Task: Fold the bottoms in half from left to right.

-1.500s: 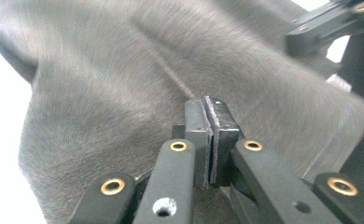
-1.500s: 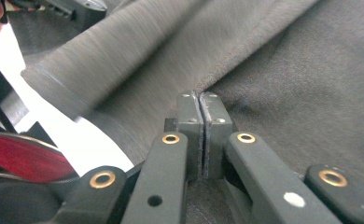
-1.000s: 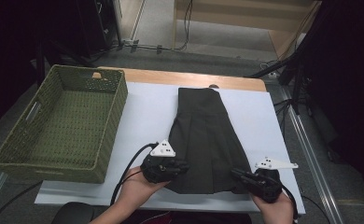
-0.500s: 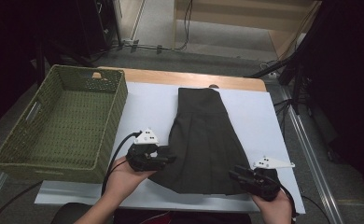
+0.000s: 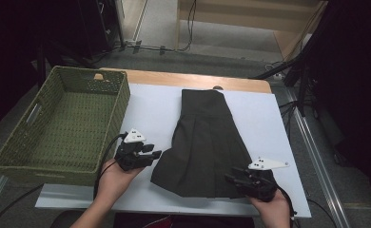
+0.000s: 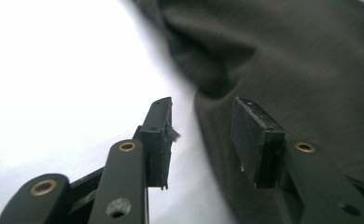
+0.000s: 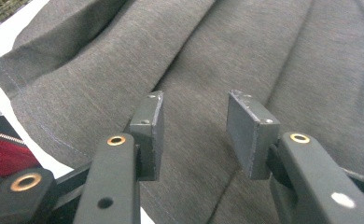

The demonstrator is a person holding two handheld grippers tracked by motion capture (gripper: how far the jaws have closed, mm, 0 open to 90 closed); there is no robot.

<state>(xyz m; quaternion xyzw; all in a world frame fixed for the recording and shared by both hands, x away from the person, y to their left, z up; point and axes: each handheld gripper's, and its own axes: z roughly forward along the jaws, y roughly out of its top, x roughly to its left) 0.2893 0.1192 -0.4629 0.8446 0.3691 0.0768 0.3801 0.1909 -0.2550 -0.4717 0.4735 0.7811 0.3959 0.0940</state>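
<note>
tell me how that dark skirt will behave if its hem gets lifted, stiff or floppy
Probably floppy: the dark skirt lies flat on the white sheet in soft pleats and folds, so it should drape and sag between grip points. It looks like light knit fabric, likelier to bunch than slide when pushed.

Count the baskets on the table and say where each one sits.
1. The green woven basket sits at the table's left edge, left of the dark skirt spread on the white sheet. Nothing lies inside it.
</note>
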